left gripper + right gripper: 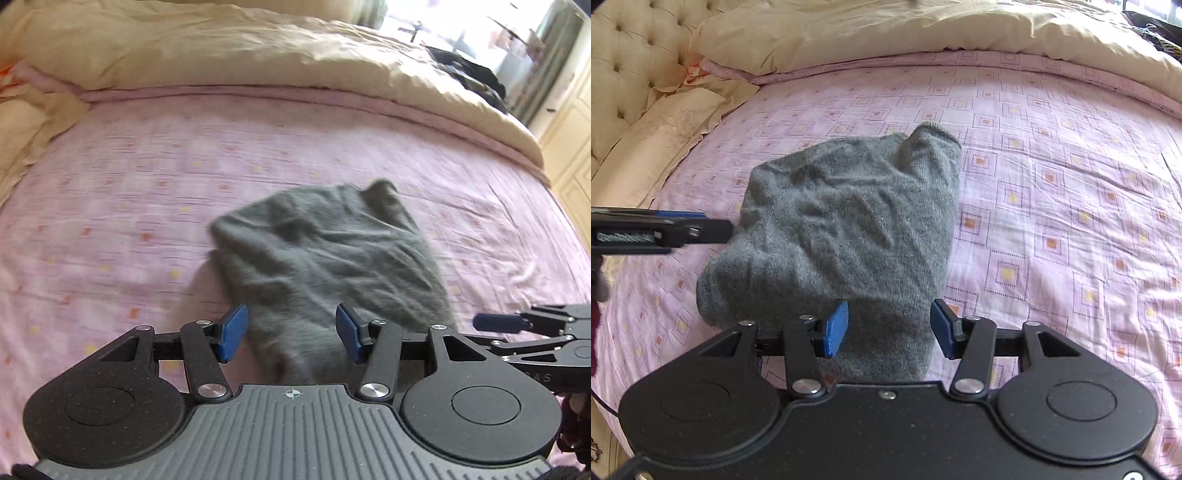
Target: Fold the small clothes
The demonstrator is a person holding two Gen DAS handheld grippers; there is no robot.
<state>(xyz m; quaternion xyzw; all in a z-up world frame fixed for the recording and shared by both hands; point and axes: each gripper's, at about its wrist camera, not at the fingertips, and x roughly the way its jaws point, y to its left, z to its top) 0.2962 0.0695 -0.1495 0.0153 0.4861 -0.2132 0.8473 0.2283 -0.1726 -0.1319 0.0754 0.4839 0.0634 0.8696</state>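
A small grey knit garment [325, 251] [849, 221] lies crumpled flat on the pink patterned bedsheet [110, 203] [1071, 184]. My left gripper [291, 328] hovers over its near edge with the blue pads apart. Cloth shows between the pads, which do not press on it. My right gripper [888, 326] stands the same way over the garment's near end, its pads apart and cloth lying between them untouched. In the left wrist view the right gripper [484, 322] comes in from the right. In the right wrist view the left gripper [701, 223] reaches in beside the garment's left edge.
A cream duvet [221, 48] [886, 29] is bunched along the far side of the bed. A tufted headboard [624, 55] and a cream pillow [665, 125] lie at the left. Dark clothes [469, 74] are piled far right, near pale cabinet doors [569, 140].
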